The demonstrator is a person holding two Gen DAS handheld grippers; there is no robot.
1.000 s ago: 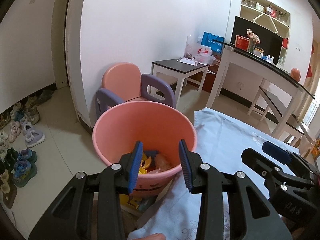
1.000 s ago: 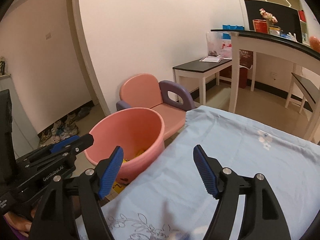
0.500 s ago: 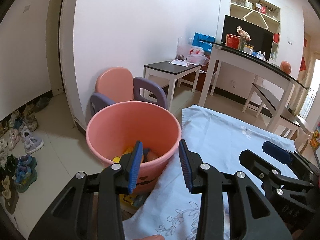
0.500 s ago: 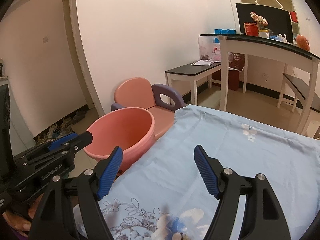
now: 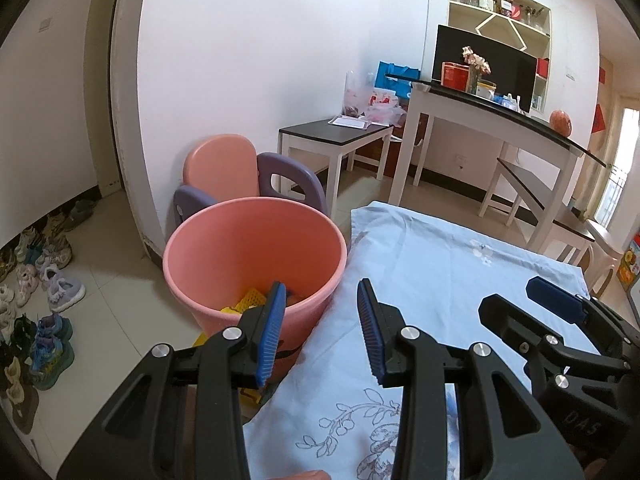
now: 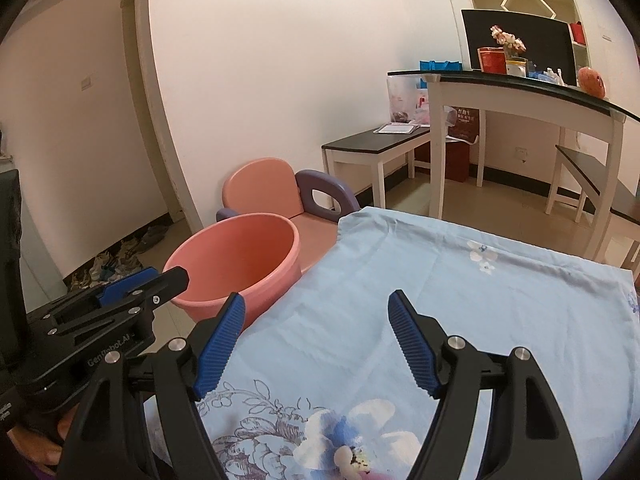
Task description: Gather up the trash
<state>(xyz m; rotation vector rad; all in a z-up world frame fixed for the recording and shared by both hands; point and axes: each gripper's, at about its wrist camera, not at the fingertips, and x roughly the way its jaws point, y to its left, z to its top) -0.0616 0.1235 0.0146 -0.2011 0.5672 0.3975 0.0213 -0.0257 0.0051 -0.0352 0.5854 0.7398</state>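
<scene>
The pink bucket [image 5: 256,256] is seen standing upright on the floor, its mouth turned straight up, just beside the table's edge at about 10 o'clock in the right wrist view [image 6: 240,256]. Yellow trash [image 5: 250,300] is glimpsed at its bottom, partly hidden by the near rim and the left gripper's fingers; what the pieces are cannot be told.

The left gripper [image 5: 322,328] is held with its jaws parted and nothing between them, the left pad over the bucket's near rim and the right pad over the cloth. The right gripper [image 6: 316,340] is held with its jaws spread wide and empty above the pale blue tablecloth [image 6: 460,300]. On the left gripper's body, seen at 8 o'clock in the right wrist view, the lettering "GenRobot.AI" is read. On the right gripper's body in the left wrist view, letters are seen but cannot be made out.

The tablecloth's left edge is draped just beside the bucket. Bare cloth, printed with flowers, is left open from 12 to 3 o'clock. Behind the bucket, a small pink and purple chair [image 5: 240,168] is set against the white wall. Shoes [image 5: 36,300] are lined along the floor at 9 o'clock.
</scene>
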